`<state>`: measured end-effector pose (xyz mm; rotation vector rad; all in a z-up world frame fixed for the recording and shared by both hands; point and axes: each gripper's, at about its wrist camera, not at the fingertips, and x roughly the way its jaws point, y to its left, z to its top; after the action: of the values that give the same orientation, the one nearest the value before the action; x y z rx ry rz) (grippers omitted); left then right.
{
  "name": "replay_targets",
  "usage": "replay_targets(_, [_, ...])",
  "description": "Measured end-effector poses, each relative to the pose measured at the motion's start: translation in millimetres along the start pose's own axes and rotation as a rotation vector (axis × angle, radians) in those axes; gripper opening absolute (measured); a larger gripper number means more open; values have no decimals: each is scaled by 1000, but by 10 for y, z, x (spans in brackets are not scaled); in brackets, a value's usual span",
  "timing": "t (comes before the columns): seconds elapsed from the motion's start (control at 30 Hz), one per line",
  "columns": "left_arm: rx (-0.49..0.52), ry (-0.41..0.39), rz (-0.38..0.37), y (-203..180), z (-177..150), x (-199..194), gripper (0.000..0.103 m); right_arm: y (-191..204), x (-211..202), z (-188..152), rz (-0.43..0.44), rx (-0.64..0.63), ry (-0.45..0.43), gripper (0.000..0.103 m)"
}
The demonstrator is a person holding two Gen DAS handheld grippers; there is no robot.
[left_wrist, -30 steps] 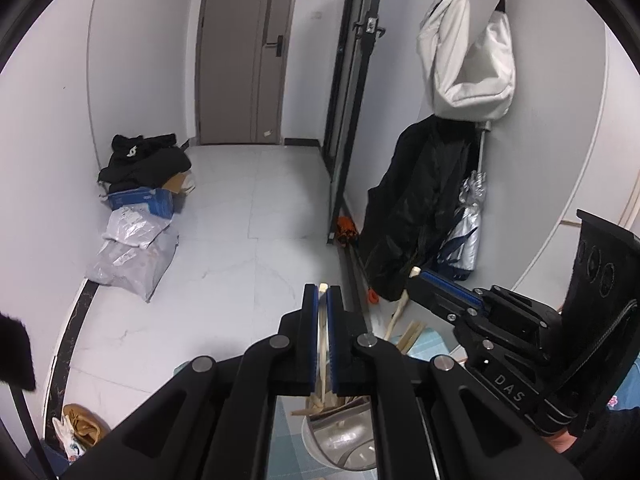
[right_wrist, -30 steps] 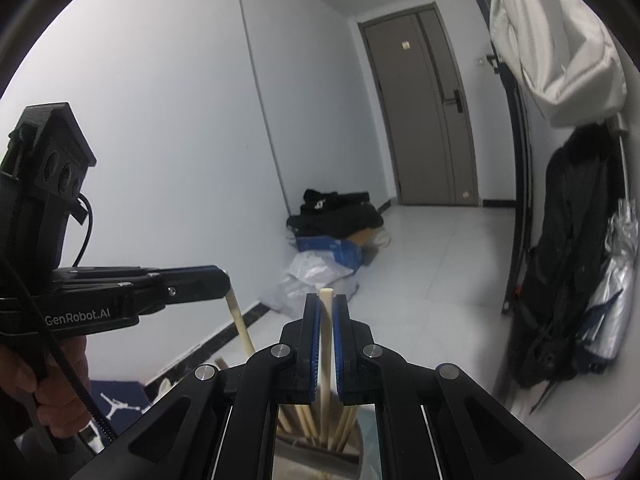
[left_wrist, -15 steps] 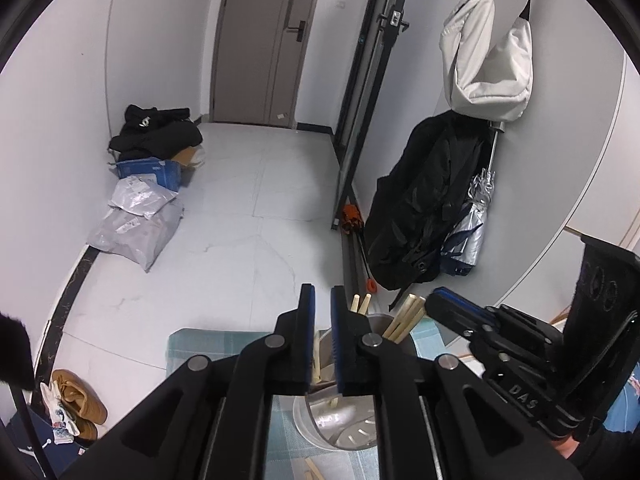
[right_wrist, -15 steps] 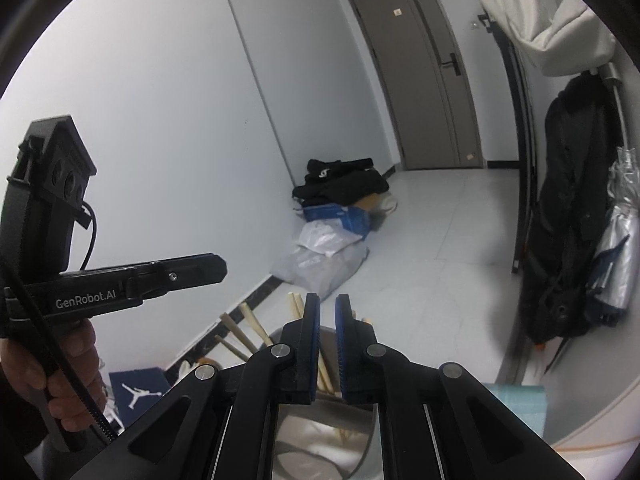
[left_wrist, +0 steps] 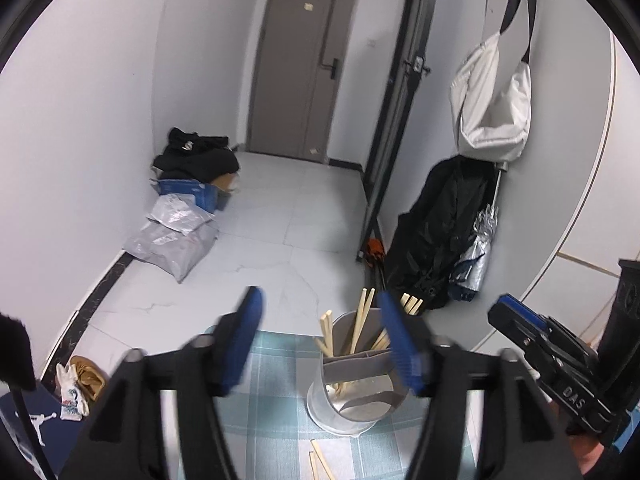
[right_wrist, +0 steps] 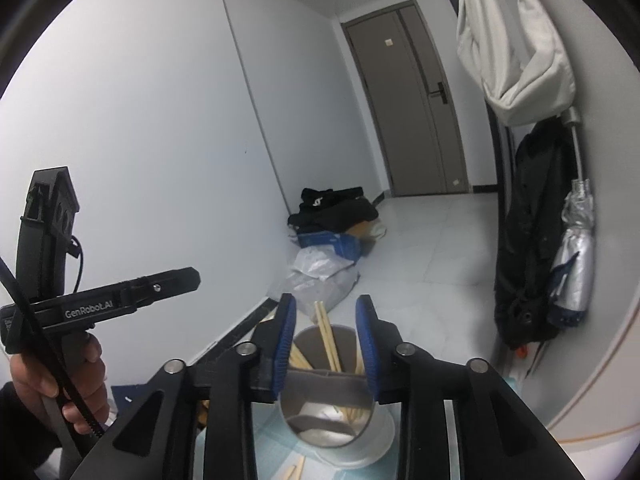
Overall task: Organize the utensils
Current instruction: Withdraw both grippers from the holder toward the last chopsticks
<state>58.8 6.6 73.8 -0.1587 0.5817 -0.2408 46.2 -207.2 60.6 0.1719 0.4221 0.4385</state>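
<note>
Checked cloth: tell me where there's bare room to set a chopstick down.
The cloth is bare left of the holder, under the open left gripper, toward the floor edge. It is crowded in front of the holder, where loose chopsticks lie, and inside the holder, whose sections already hold sticks. The right gripper hangs open over its mouth.

Both claws (left_wrist: 320, 340) (right_wrist: 326, 344) opened, dropping chopsticks (left_wrist: 360, 322) into the holder (left_wrist: 352, 396).
</note>
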Motion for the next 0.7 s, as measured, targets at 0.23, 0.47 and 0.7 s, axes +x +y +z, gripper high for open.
replay_targets(0.23, [-31, -52, 14, 2, -136, -291, 77, 195, -342, -120, -20, -9, -24, 46])
replay_targets(0.47, [-10, -130, 42, -39, -314, -550, 92, 416, -574, -300, -38, -36, -43, 58])
replay_targets(0.7, [-7, -187, 76, 40, -527, -667, 98, 568, -657, -537, -73, -51, -50, 75])
